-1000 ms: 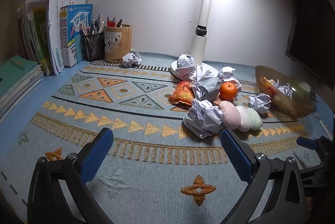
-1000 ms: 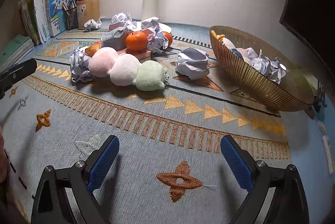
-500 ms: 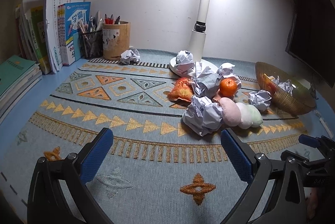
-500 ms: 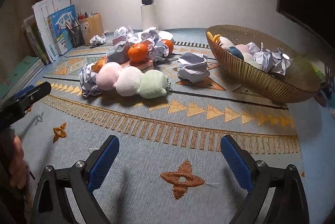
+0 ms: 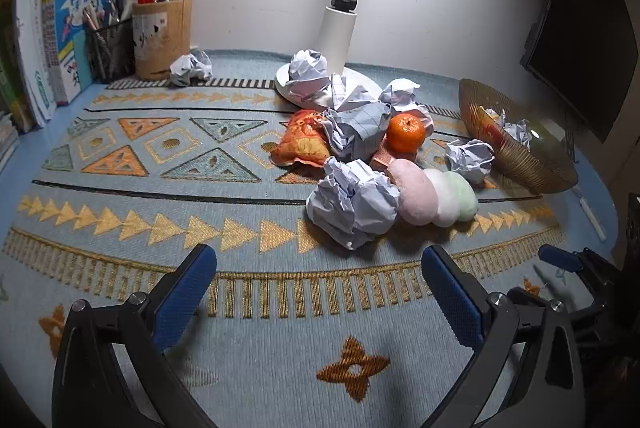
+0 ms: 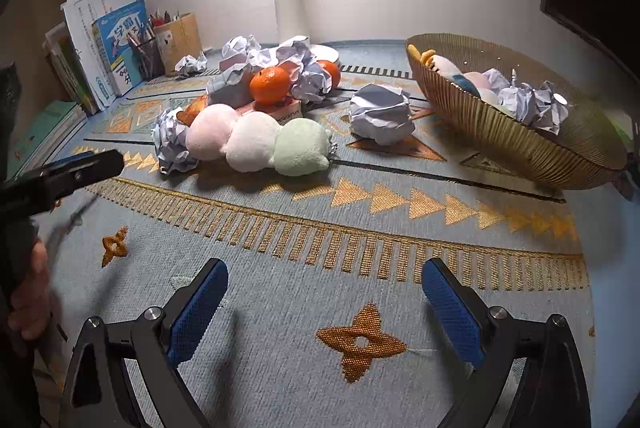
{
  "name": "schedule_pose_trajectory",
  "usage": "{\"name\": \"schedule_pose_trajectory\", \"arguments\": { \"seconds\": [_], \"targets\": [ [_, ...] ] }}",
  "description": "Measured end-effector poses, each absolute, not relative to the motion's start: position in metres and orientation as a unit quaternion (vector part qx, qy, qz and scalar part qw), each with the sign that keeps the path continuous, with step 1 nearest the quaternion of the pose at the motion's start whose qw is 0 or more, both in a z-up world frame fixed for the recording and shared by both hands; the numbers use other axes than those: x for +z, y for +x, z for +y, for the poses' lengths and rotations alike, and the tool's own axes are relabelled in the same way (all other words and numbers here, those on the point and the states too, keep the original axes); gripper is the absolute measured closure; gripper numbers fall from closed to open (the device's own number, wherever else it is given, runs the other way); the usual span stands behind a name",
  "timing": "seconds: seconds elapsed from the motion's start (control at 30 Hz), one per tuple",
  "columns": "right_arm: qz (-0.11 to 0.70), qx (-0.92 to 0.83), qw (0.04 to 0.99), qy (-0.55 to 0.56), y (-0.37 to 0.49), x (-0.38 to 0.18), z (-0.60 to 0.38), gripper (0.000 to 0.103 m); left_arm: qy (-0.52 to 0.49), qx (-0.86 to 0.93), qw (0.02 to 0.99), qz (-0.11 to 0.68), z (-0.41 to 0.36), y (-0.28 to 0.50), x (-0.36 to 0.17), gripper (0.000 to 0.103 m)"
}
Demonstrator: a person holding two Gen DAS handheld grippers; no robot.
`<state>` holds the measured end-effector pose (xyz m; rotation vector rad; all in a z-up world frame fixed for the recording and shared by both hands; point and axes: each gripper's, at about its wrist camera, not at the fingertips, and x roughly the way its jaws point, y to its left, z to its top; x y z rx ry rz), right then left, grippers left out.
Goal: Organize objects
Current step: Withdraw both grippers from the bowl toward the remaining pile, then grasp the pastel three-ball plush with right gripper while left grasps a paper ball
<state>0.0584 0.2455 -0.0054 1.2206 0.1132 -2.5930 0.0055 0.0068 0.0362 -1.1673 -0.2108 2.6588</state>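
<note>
A pile lies mid-mat: crumpled paper balls (image 5: 354, 201), a pink, white and green plush (image 5: 434, 191), an orange (image 5: 406, 132) on a small box, and an orange snack bag (image 5: 304, 141). My left gripper (image 5: 316, 292) is open and empty, short of the nearest paper ball. My right gripper (image 6: 322, 308) is open and empty, in front of the plush (image 6: 260, 141). A lone paper ball (image 6: 382, 115) lies beside the gold wire basket (image 6: 508, 143), which holds paper balls and small toys.
A white lamp (image 5: 340, 23) stands at the back on its round base. Pen holders (image 5: 160, 35) and upright books (image 5: 60, 35) line the back left. A dark monitor (image 5: 584, 39) hangs at the right. A second orange (image 6: 330, 72) sits behind the pile.
Both grippers have moved forward toward the pile, which now looks larger. The left gripper's finger shows further into the right wrist view. Both stay open.
</note>
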Motion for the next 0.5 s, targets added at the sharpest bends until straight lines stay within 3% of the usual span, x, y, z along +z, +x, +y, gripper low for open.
{"name": "schedule_pose_trajectory", "arguments": {
  "seconds": [0.23,0.5],
  "targets": [
    [0.043,-0.875,0.164,0.453,0.028,-0.005,0.236,0.006,-0.445,0.864,0.161,-0.173,-0.006,-0.047,0.012,0.001],
    [0.238,-0.86,0.193,0.408,-0.026,-0.002,0.175,0.006,-0.432,0.857,0.201,-0.196,-0.017,-0.057,0.011,0.001]
  ]
}}
